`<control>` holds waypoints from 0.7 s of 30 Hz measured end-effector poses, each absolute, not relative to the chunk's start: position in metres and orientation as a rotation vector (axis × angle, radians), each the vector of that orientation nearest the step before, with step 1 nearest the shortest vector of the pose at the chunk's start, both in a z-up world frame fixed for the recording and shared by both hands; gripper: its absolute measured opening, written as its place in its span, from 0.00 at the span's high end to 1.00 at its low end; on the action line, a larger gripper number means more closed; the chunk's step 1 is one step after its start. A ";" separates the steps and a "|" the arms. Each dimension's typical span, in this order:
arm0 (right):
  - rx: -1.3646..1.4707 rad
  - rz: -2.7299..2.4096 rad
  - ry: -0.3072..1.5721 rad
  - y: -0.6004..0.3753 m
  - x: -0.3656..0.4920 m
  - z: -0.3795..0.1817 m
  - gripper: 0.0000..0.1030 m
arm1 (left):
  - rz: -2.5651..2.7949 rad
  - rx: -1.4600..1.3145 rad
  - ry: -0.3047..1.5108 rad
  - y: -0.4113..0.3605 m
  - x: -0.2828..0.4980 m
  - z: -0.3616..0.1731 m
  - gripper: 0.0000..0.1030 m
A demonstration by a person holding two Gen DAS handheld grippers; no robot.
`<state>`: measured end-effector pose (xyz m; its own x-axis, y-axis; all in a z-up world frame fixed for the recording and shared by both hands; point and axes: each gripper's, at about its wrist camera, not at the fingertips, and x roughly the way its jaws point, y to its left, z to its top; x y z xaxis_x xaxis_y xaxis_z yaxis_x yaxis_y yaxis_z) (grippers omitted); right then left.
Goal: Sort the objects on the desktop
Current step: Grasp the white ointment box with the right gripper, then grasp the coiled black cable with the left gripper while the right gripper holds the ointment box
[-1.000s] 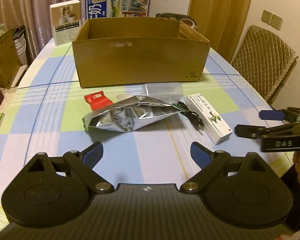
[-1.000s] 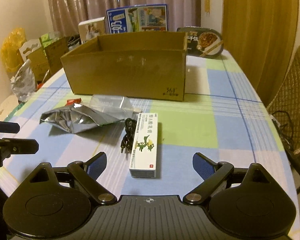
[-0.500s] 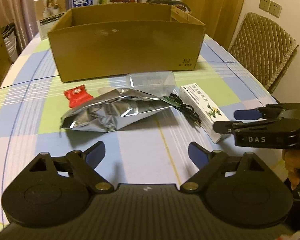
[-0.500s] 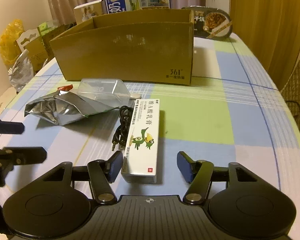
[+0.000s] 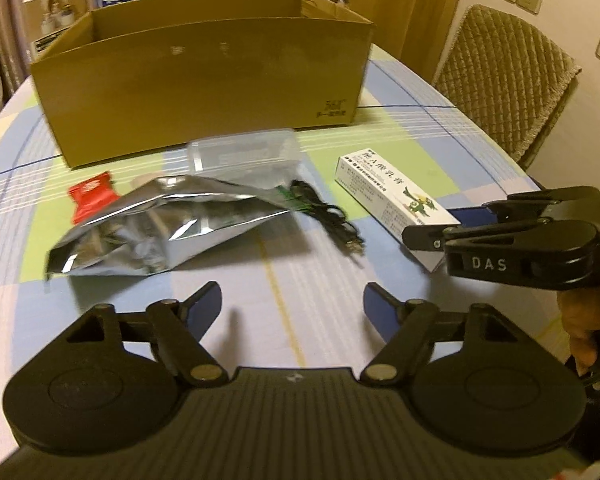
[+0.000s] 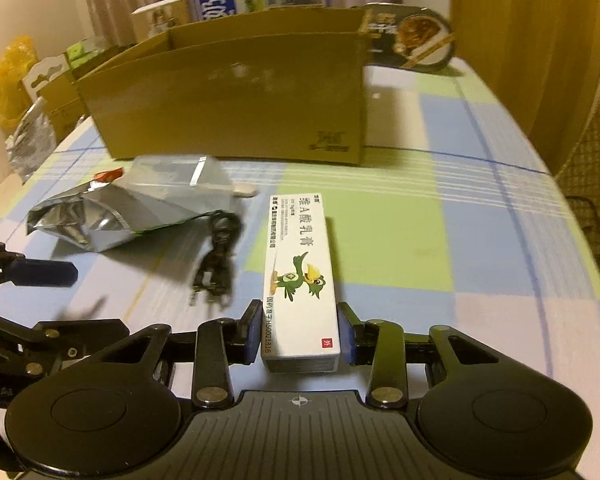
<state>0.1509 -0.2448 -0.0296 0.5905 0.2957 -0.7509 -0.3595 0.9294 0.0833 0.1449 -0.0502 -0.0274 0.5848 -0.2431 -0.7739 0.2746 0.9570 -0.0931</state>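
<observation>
Left to right across the bench (image 5: pixel 440 140): a red packet (image 5: pixel 92 200) lies beside a crumpled silver bag (image 5: pixel 160 228), with a clear plastic tub (image 5: pixel 244 152) behind the bag and partly covered by it, so its contents cannot be made out. Right of the bag lies a coiled black cable (image 5: pixel 328 216), blurred in the right wrist view. Furthest right is a long white carton (image 6: pixel 300 280) printed with a green bird. Behind them all stands an open cardboard box (image 5: pixel 204 76), presumably the place for sorted items; its inside is hidden by the near wall. The left tool (image 5: pixel 292 312) hangs low over bare cloth in front of the bag, fingers spread wide and holding nothing, probably waiting its turn. The right tool (image 6: pixel 300 336) has its two pads pressed against the long sides of the carton's near end, a grip that suits a narrow, stiff pack. The carton appears to rest on the bench, though its underside is hidden. Packages behind the box are cut off.
</observation>
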 end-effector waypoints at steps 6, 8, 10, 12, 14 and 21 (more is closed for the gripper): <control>-0.076 0.337 0.854 -0.271 0.151 -0.029 0.66 | -0.330 0.026 0.888 -0.077 0.159 -0.036 0.35; -0.073 0.333 0.853 -0.276 0.151 -0.029 0.66 | -0.314 0.017 0.888 -0.085 0.163 -0.040 0.35; -0.068 0.331 0.849 -0.280 0.152 -0.030 0.66 | -0.307 -0.009 0.888 -0.091 0.170 -0.043 0.35; -0.065 0.333 0.843 -0.282 0.152 -0.030 0.66 | -0.301 -0.020 0.893 -0.096 0.176 -0.046 0.41; -0.069 0.337 0.841 -0.282 0.152 -0.031 0.66 | -0.290 -0.024 0.883 -0.100 0.181 -0.050 0.53; -0.065 0.365 0.850 -0.279 0.144 -0.031 0.66 | -0.247 0.031 0.881 -0.104 0.178 -0.054 0.84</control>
